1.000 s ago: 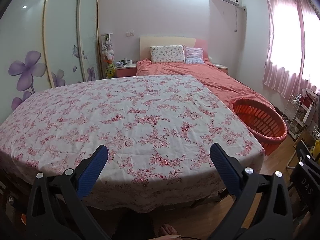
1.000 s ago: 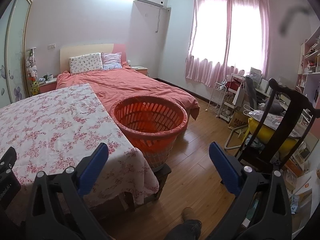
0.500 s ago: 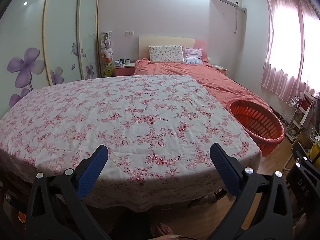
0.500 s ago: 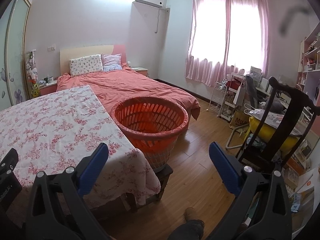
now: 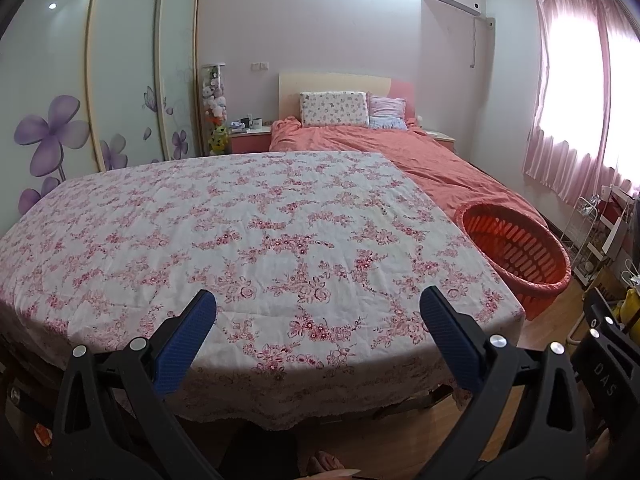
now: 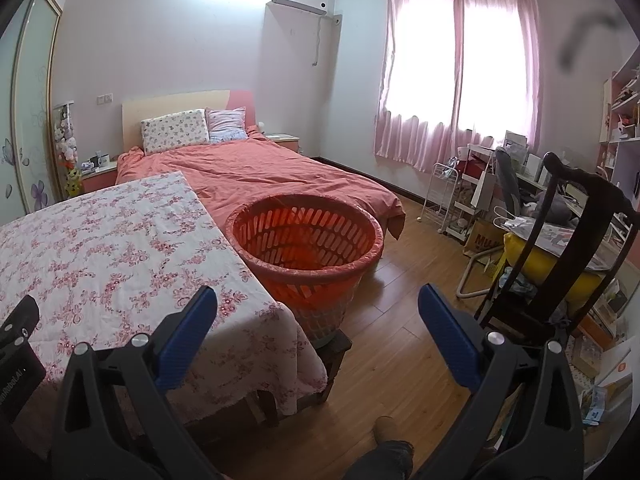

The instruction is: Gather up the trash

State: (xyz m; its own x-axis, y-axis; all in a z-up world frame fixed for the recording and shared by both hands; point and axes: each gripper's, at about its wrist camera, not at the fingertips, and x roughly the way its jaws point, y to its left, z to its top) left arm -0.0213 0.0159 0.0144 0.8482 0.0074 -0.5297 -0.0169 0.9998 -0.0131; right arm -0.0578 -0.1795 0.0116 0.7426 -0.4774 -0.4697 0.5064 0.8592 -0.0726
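- The left tongs [image 5: 318,310] are nearest in the left wrist view. The two blue pads stand wide apart and hold nothing. I judge they are kept open because no piece of trash is chosen yet.
- The right tongs [image 6: 318,308] show the same state in the right wrist view: spread wide and empty, and they hang above the floor [image 6: 404,320] near the corner of the worktop.
- Below them, at 6 o'clock in the right wrist view, a foot [image 6: 386,426] of the person stands on the wood floor. So the person stands just at the near edge of the worktop.
- The worktop [image 5: 248,232] fills the middle of the left wrist view under a floral cloth. I see no trash on the cloth, so the thing to collect is not in view there.
- The orange basket [image 6: 304,236] stands just beside the right edge of the worktop, at 3 o'clock in the left wrist view. It sits on a low stool [image 6: 340,348], which brings its rim near the height of the cloth. Probably this makes dropping things in easy. It looks empty, as far as the slotted wall allows me to see.
- At 3 o'clock in the right wrist view a dark chair [image 6: 576,236] and a crowded desk [image 6: 532,184] hold many papers and boxes. If trash is anywhere, I would look there, but I cannot tell what there is waste.
- Farthest, at 12 o'clock, is the bed [image 5: 400,152] with an orange cover, and a window with pink curtains [image 6: 456,80].
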